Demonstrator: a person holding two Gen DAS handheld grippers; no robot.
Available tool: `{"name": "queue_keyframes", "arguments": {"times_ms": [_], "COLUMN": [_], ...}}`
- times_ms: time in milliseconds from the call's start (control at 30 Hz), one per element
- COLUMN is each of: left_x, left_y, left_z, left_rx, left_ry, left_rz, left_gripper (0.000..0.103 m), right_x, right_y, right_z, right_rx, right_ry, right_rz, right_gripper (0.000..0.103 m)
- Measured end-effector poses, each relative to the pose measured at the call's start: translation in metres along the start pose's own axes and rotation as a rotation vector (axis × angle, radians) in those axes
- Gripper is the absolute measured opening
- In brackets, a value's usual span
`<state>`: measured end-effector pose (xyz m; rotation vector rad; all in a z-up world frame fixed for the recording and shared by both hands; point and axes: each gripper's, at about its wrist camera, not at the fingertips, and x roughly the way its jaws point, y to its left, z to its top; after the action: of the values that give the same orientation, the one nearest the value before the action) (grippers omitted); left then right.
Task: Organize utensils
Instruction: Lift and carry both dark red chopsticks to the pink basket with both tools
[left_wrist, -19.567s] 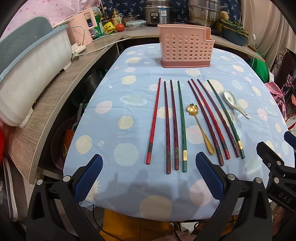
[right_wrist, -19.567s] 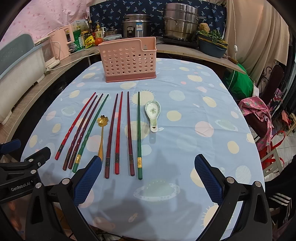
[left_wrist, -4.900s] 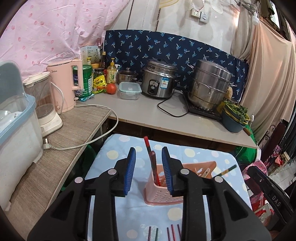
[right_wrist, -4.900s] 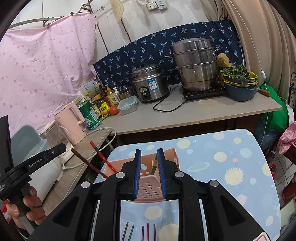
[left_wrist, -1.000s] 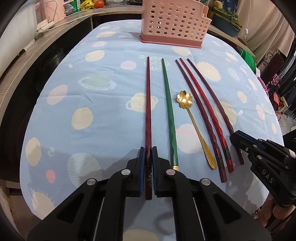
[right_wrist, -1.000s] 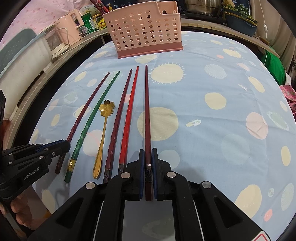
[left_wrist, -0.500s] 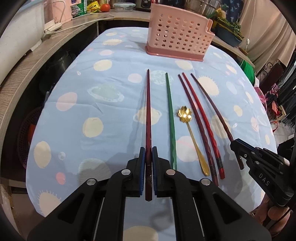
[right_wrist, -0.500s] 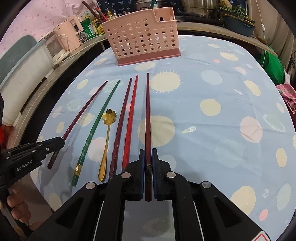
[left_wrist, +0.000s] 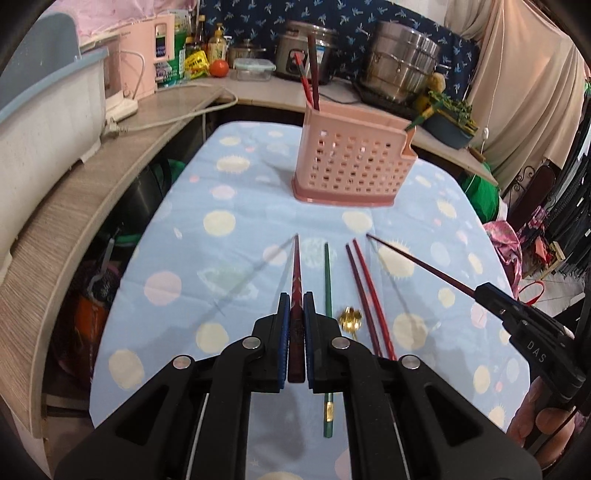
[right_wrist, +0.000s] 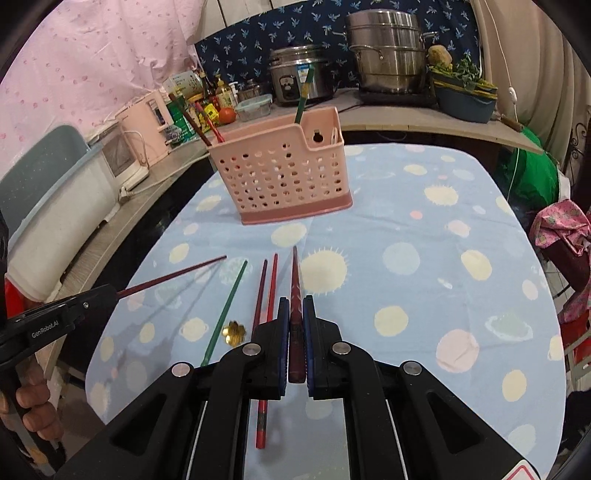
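Two grippers, each clamped on one dark red chopstick: my left gripper (left_wrist: 295, 325) and right gripper (right_wrist: 295, 325) hold theirs clear of the blue dotted tablecloth (right_wrist: 424, 229), pointing toward the pink perforated plastic utensil basket (right_wrist: 280, 177).

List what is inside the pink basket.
Sticking out of the pink basket: two dark red chopsticks at its left end, one green chopstick at its right end. A white handle peeks beside that. Whatever lies lower is hidden by the walls.
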<state>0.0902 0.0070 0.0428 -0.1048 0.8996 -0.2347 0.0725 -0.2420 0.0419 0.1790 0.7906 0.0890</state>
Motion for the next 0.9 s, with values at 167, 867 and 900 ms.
{"name": "queue_keyframes", "arguments": {"times_ms": [167,867,900], "left_x": [-0.010,-0.064,-0.067], "left_y": [0.000,-0.030,-0.032], "left_z": [0.028,0.150,0.158], "left_rx": [-0.001,0.034,0.034], "left_ry": [-0.064,-0.325,-0.342], "left_rz": [0.008,-0.062,-0.067], "left_gripper": [0.007,0.007,0.007], "right_x": [-0.010,-0.045,-0.046], "right_y": [0.002,-0.001,0.000], "right_z": [0.034,0.148,0.155], "right_rx": [-0.010,0.053,0.056], "right_ry": [-0.077,-0.298,-0.314], "right_rz": [0.007,0.105,0.104], "right_gripper": [0.007,0.007,0.007]}}
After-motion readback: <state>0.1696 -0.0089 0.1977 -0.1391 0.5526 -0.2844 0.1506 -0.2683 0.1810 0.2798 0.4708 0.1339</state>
